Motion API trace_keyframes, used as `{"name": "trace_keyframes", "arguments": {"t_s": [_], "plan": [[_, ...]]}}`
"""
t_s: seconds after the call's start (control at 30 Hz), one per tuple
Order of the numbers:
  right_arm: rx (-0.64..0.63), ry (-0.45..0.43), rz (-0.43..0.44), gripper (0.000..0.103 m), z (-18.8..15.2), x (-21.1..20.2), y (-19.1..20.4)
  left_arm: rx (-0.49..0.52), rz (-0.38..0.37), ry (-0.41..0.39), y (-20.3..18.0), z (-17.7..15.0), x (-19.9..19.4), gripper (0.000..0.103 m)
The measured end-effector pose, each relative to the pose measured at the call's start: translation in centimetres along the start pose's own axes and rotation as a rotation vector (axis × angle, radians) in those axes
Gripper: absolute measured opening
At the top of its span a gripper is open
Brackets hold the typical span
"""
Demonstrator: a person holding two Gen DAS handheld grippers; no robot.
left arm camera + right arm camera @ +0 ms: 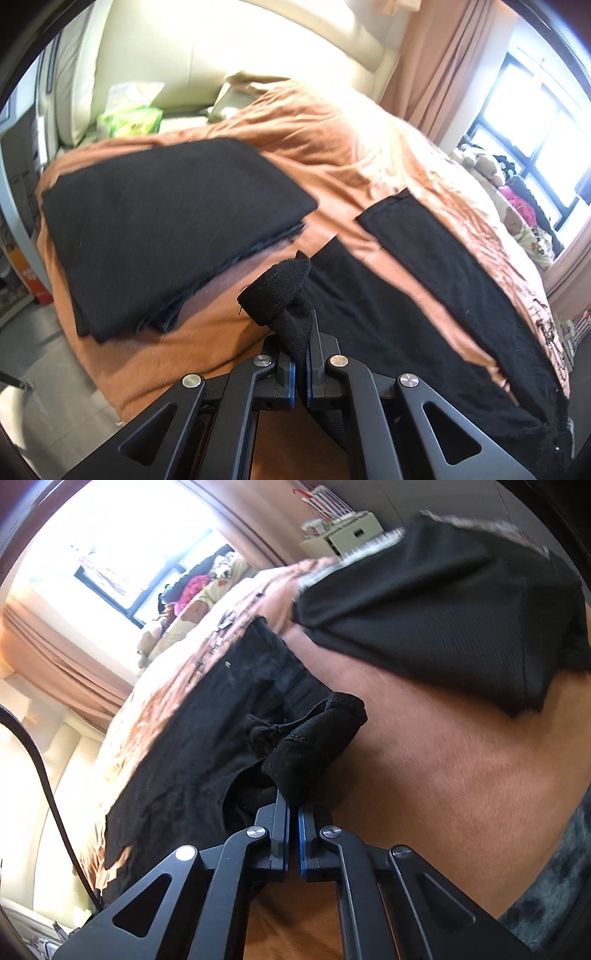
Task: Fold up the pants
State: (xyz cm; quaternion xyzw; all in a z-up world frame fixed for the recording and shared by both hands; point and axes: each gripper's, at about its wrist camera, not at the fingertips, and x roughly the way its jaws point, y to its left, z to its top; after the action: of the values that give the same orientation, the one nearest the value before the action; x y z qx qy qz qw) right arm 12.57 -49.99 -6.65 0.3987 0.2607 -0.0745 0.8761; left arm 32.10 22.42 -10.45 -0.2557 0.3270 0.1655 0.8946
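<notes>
Where the left wrist view looks down along its fingers, the left gripper (pixel 300 363) has its jaws drawn close together, clamped on a bunched fold of the black pants (pixel 436 314). The pinched cloth rises as a lump just above the blue pads. The rest of the pants lies spread on the orange bedcover (pixel 351 147), with two legs running away to the right and a strip of cover showing between them. To the left, apart from the pants, a stack of folded black clothes (pixel 166 229) rests flat on the same cover. A green packet (pixel 129 118) sits near the cream headboard (pixel 221 40) beyond. A curtain (pixel 443 59) and a bright window (pixel 535 122) stand at the right, with soft toys on the sill.

In the right wrist view, the right gripper (pixel 294 825) also has its jaws nearly together, gripping a rolled edge of the pants (pixel 207 746). The garment lies to the left across the bedcover (pixel 443 768). A separate dark garment (pixel 443 605) lies at the upper right, its near edge lifted off the cover. The view is tilted and somewhat blurred. A black cable (pixel 48 786) crosses the left edge.
</notes>
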Motion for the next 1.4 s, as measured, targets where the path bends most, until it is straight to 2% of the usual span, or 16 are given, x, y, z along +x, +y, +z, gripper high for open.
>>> {"name": "trace_keyframes", "arguments": {"t_s": [0.17,0.43,0.53,0.8,1.17,1.4], "plan": [[-0.017,-0.025,0.030,0.000,1.4,-1.3,0.4,0.046,-0.029,-0.042,-2.4,2.6,-1.1,0.003],[-0.056,-0.050,0.036,0.000,2.8,-0.9,2.7,0.101,-0.066,-0.084,-6.7,6.7,-1.6,0.003],[-0.080,-0.057,0.031,0.000,3.1,-0.7,3.7,0.096,-0.085,-0.099,-8.1,8.1,-1.8,0.003],[-0.097,-0.074,0.031,0.000,4.9,0.8,5.7,0.098,-0.077,-0.139,-11.5,11.6,-1.6,0.003],[-0.099,-0.093,0.029,0.000,7.4,3.3,8.3,0.092,-0.047,-0.166,-15.1,15.8,0.6,0.002],[-0.048,-0.072,0.044,0.000,9.7,6.1,9.4,0.084,-0.038,-0.147,-17.9,18.3,4.2,0.002]]}}
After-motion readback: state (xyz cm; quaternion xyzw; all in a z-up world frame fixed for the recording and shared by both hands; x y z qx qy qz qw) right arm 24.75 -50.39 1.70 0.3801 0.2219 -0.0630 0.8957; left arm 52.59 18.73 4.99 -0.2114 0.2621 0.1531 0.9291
